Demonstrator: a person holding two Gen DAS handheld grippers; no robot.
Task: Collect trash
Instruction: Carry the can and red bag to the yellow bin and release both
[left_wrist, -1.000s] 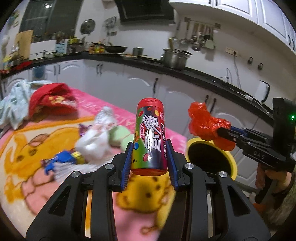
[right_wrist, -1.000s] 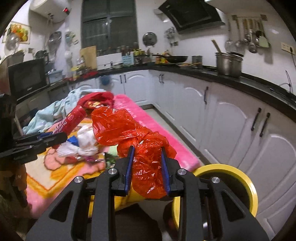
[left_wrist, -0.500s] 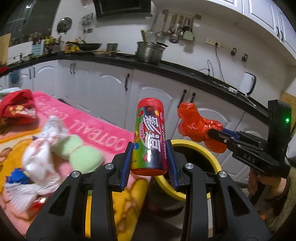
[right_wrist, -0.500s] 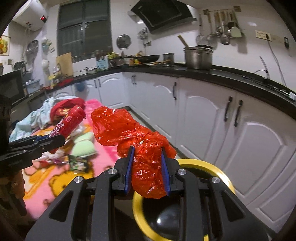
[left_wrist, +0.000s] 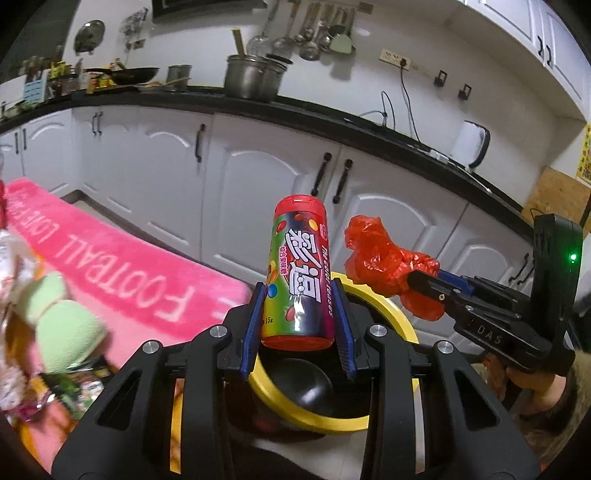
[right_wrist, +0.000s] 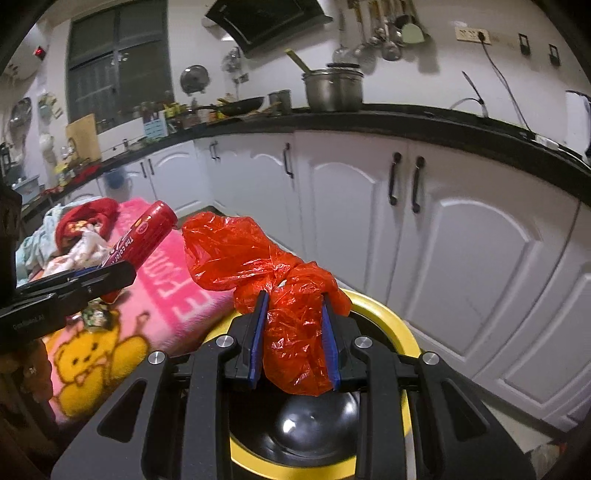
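My left gripper (left_wrist: 298, 295) is shut on a red-capped candy tube (left_wrist: 300, 269) with colourful sweets printed on it, held upright over the yellow-rimmed black bin (left_wrist: 400, 325). My right gripper (right_wrist: 294, 310) is shut on a crumpled red plastic bag (right_wrist: 273, 280), which hangs above the same bin (right_wrist: 391, 321). In the left wrist view the right gripper (left_wrist: 417, 280) comes in from the right with the red bag (left_wrist: 376, 258). In the right wrist view the left gripper (right_wrist: 129, 271) reaches in from the left with the candy tube (right_wrist: 147, 232).
A table under a pink blanket (left_wrist: 110, 269) stands left of the bin, with green foam pieces (left_wrist: 62, 321), wrappers and white crumpled bits (right_wrist: 86, 251) on it. White cabinets (right_wrist: 461, 258) with a black worktop run close behind the bin. A person's hand (left_wrist: 543, 391) grips the right tool.
Both grippers have swung right and slightly down, from over the blanket to above the bin. The bin's opening now lies right under both loads. Both grips are unchanged.
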